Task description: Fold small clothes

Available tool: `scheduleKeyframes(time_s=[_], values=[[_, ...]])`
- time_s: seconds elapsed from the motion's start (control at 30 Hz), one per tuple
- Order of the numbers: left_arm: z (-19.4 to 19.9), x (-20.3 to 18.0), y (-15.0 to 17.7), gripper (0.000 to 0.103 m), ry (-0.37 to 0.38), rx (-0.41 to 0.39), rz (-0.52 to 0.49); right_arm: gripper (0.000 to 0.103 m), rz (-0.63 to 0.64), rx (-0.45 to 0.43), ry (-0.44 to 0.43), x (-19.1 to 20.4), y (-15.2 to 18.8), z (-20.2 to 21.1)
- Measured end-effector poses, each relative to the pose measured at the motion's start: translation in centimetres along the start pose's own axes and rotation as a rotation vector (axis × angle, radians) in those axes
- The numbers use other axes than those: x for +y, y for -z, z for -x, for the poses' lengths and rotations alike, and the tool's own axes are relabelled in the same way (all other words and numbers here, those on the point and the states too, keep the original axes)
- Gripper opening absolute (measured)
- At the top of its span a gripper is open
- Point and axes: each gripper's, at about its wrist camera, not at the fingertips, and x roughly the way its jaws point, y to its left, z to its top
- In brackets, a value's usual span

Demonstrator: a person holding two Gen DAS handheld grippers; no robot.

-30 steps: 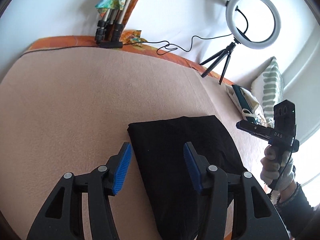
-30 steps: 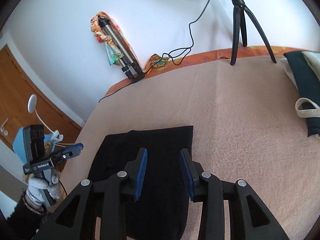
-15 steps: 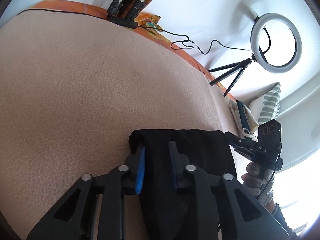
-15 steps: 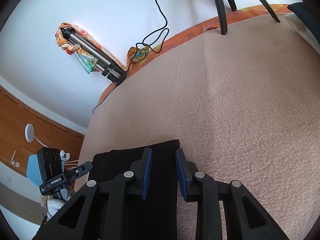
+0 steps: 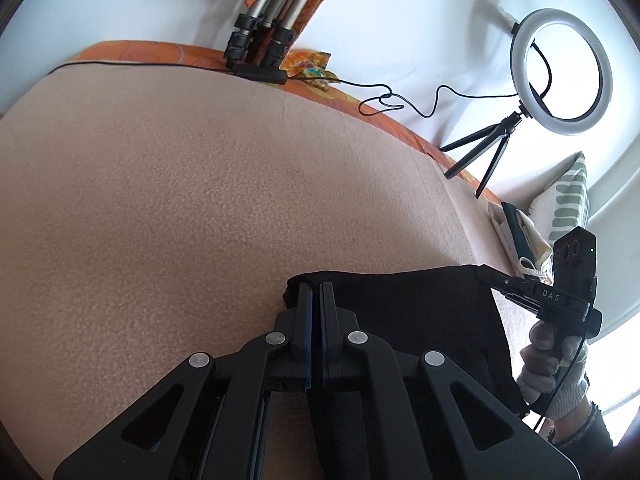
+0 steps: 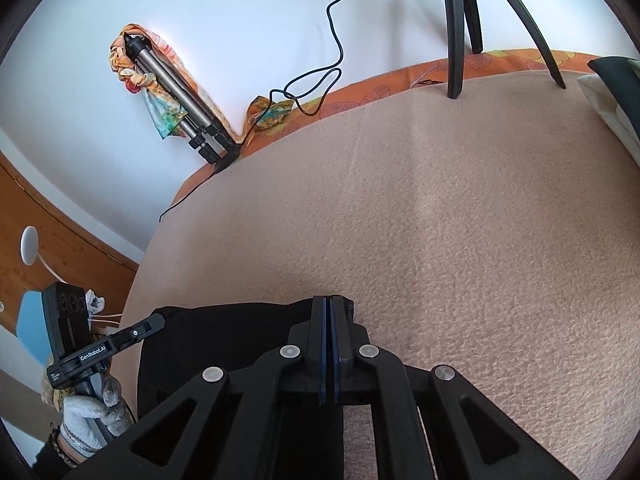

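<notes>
A black garment (image 5: 420,312) lies folded on the beige blanket (image 5: 180,200). My left gripper (image 5: 315,285) is shut on the garment's far left corner. My right gripper (image 6: 329,299) is shut on the garment's (image 6: 232,332) far right corner. Each gripper also shows in the other's view: the right one (image 5: 486,274) at the garment's right edge, the left one (image 6: 158,320) at its left edge. The garment's near part is hidden under the gripper bodies.
A ring light on a small tripod (image 5: 560,76) stands at the far right edge. A folded tripod (image 5: 260,52) wrapped in a colourful scarf leans on the white wall. A black cable (image 5: 400,100) runs along the orange edge. Folded fabrics and a striped pillow (image 5: 568,200) lie to the right.
Both grippers moved down to the garment's far corners and closed on them; a second ago both were open above the cloth.
</notes>
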Motion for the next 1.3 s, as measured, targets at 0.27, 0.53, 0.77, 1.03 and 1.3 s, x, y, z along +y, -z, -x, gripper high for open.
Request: scheduleKeyframes(time_s=[0.27,0.53,0.77,1.03,1.3], values=[[1.8,0.4,-0.1,0.014,0.048,-0.042,0.019,0.020,0.022,-0.038,0.014,0.4,0.3,3.1],[-0.9,-3.7,-0.1,0.014,0.138,0.025,-0.083,0.021,0.188,-0.004,-0.027,4.5,2.2,2.5],[-3.3,-2.7,-0.9,0.014,-0.032,0.009,-0.107,0.016,0.225,0.104,0.092,4.0,3.5,0.1],[-0.4,-1.2,-1.5,0.023,-0.085,-0.035,-0.062,0.028,0.198,0.073,0.096,3.1,3.4,2.6],[5.4,-0.5,1.5,0.052,0.053,-0.003,0.021,0.055,0.151,-0.006,0.045,2.5,3.4,6.2]])
